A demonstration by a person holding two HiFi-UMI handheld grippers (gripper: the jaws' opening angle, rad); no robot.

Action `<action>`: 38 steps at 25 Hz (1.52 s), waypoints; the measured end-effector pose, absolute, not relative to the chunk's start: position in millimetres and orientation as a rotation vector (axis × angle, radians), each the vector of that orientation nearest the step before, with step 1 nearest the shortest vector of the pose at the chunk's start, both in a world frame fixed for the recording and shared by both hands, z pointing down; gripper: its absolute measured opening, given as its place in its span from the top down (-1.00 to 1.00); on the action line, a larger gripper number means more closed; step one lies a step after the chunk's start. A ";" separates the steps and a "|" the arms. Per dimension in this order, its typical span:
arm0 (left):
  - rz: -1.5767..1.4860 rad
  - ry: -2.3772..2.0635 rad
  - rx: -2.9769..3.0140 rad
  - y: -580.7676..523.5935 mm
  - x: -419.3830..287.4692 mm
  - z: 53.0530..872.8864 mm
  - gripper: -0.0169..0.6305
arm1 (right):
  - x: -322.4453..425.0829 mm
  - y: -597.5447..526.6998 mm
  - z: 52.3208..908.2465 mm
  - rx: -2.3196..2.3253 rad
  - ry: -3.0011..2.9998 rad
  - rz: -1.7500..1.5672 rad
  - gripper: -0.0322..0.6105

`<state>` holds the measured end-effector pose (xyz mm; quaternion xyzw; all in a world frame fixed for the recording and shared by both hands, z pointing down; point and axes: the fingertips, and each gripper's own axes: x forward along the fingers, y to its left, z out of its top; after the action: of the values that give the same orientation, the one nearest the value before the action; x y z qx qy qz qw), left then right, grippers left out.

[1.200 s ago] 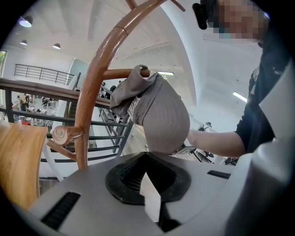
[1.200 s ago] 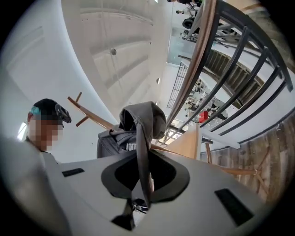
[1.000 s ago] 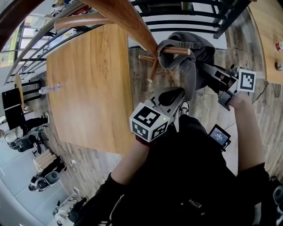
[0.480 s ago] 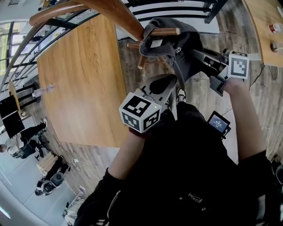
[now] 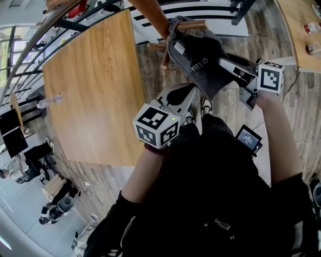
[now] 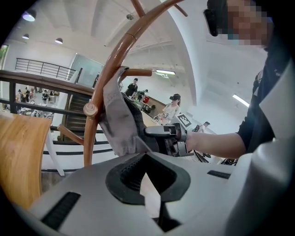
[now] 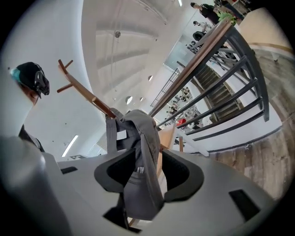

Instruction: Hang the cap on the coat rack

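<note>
A grey cap (image 5: 200, 55) hangs over a wooden peg (image 5: 193, 24) of the brown coat rack (image 5: 150, 15). My right gripper (image 5: 228, 65) reaches in from the right, and its jaws have just been opening. In the right gripper view the cap (image 7: 143, 152) droops between the spread jaws of that gripper (image 7: 147, 173) with dark gaps on both sides. My left gripper (image 5: 193, 90) hovers just below the cap, open and holding nothing. In the left gripper view the cap (image 6: 115, 115) drapes against the rack's curved stem (image 6: 115, 55), with the right gripper (image 6: 161, 133) behind it.
A large wooden table (image 5: 95, 85) with a water bottle (image 5: 50, 99) lies to the left. A black railing (image 5: 200, 7) runs behind the rack. A small lit device (image 5: 248, 139) shows beside my right arm. Another table edge (image 5: 301, 30) sits at the far right.
The right gripper's jaws have spread apart and no longer pinch the cap. That gripper has sunk a little. The cap now hangs lower from the peg. The left gripper has stayed put.
</note>
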<state>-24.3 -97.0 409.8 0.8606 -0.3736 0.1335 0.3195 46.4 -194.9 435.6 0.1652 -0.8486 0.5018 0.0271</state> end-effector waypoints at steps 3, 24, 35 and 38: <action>0.345 -1.003 2.251 -92.4 -32.2 410.6 0.96 | 52.7 -188.5 441.3 0.579 -2.604 1.482 0.33; 0.240 -1.056 2.481 -64.1 -27.9 360.1 0.96 | 76.4 -110.6 381.0 0.697 -2.749 1.137 0.79; 0.156 -1.078 2.649 -64.0 11.1 346.2 0.96 | 82.9 -76.9 314.4 0.649 -2.973 0.726 0.85; 0.143 -1.082 2.659 -62.5 8.6 344.0 0.96 | 80.9 -75.1 312.2 0.660 -2.977 0.702 0.85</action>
<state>8.6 -62.5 344.0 0.9168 -0.3732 0.0492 0.1333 80.9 -75.1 312.2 0.2110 -0.9514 0.2244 0.0063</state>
